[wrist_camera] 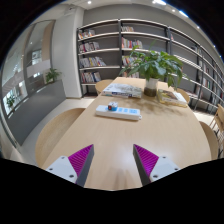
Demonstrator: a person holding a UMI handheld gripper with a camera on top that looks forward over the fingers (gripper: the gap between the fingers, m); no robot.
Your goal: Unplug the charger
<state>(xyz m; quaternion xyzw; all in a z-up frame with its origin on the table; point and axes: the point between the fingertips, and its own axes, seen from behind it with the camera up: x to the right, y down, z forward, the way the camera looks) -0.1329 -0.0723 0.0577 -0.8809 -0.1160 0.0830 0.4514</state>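
Note:
A white power strip (118,112) lies flat on the wooden table (100,135), well beyond my fingers and about in line with the gap between them. Something small sits on its top, too small to tell apart as a charger. My gripper (112,160) is open and empty, its two magenta pads (80,158) spread wide over bare tabletop, held low above the table's near part.
A potted green plant (155,68) stands at the table's far end, right of centre. Papers or books (125,90) lie beside it. Bookshelves (120,45) line the back wall. A chair (217,125) stands at the table's right side. Open floor lies to the left.

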